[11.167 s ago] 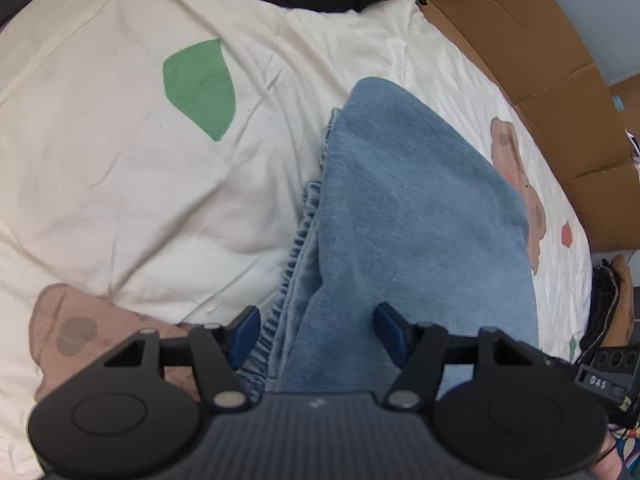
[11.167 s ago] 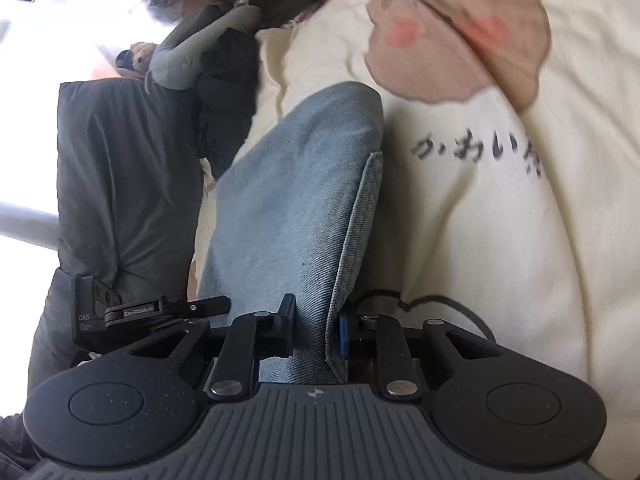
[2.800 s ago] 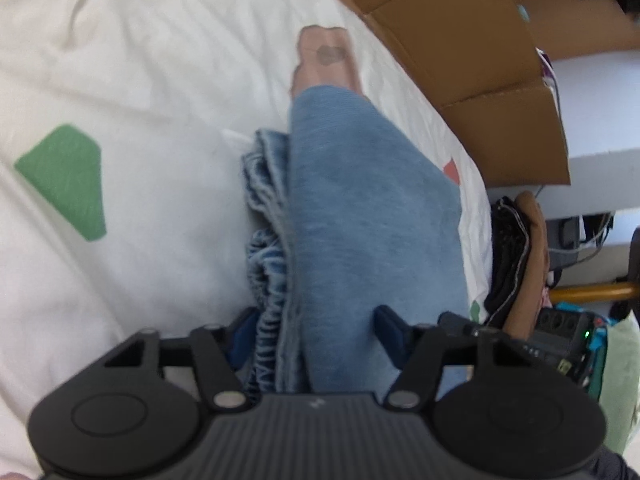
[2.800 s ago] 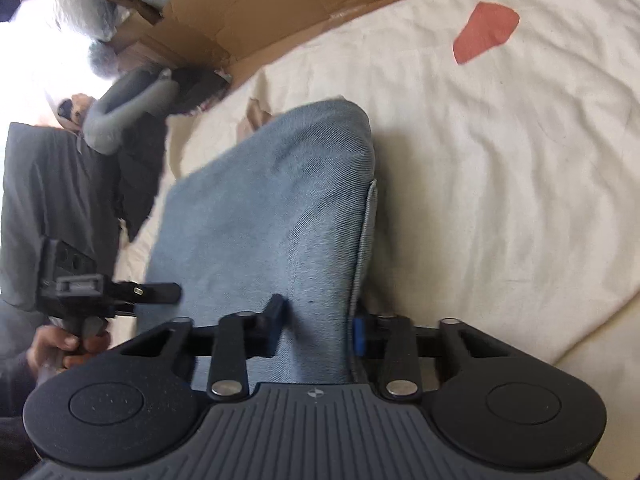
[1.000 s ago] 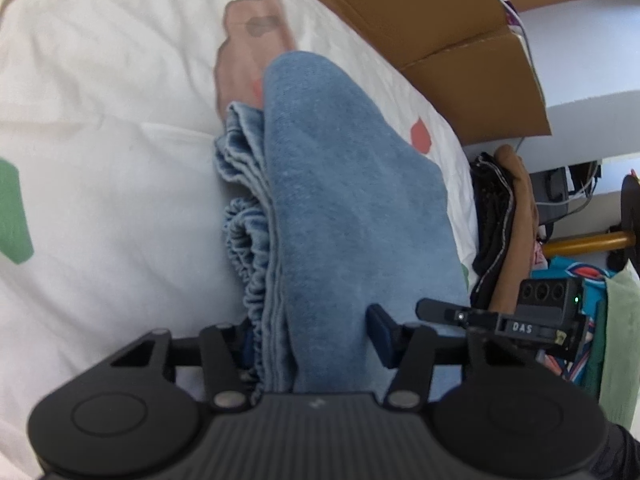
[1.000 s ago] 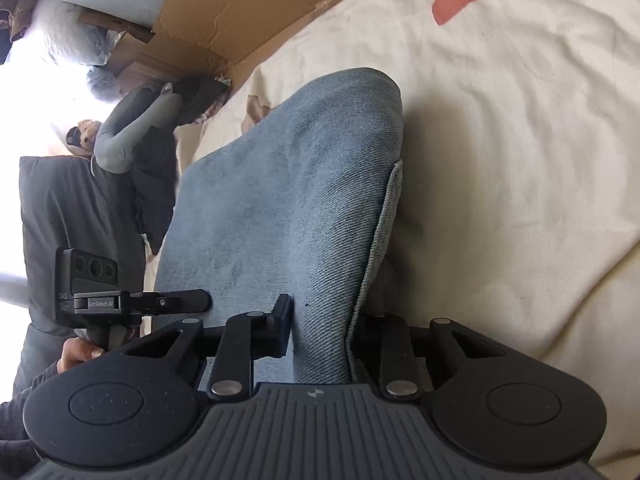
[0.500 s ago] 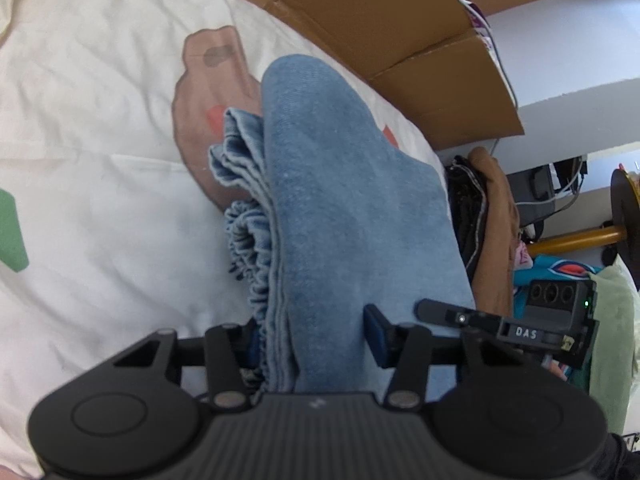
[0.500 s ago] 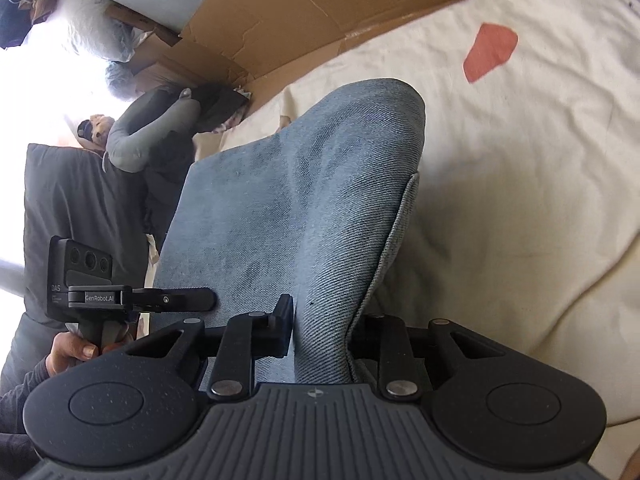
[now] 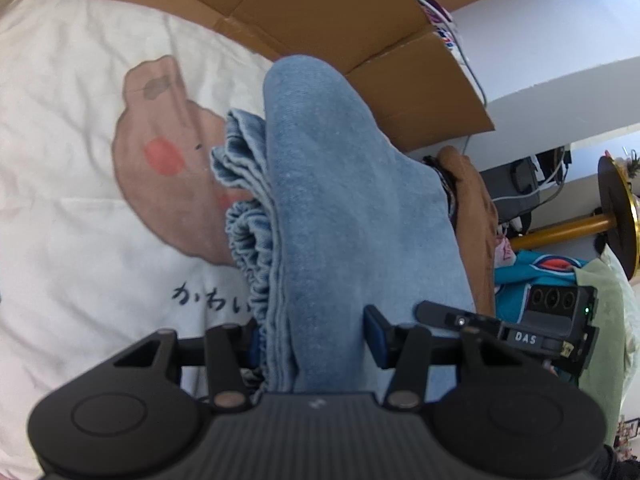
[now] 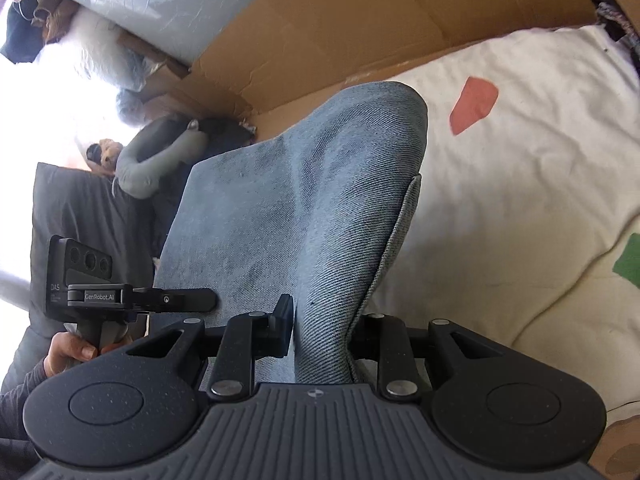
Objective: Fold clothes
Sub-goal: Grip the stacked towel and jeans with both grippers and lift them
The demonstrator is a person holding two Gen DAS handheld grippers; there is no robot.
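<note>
Denim, a folded light-blue pair of jeans [image 9: 352, 216], is the thing we hold with both tongs above the cream printed bedsheet [image 9: 72, 80]. In the left wrist view its long axis runs from our left gripper [image 9: 310, 338] at 6 o'clock away toward 12 o'clock, ending in a smooth rounded fold. The gathered, ruffled edges of the layers bunch along its 9 o'clock side. We see the left gripper's blue pads closed at about half width on the thick stack of layers, pressing it from both sides.

In the right wrist view the jeans [image 10: 312, 208] again point from 6 o'clock toward 12 o'clock, with a rounded fold at the far end. The weave here shows a fine diagonal twill, and a paler stitched edge runs down the 3 o'clock side. Our right gripper [image 10: 322, 332] is closed narrowly on a thinner bundle of that cloth.

The bedsheet is soft, wrinkled cotton printed with a brown bear face, a red patch [image 10: 474, 104] and a green patch. Flat brown corrugated cardboard [image 10: 360, 28] lies at 12 o'clock, beyond the sheet.
</note>
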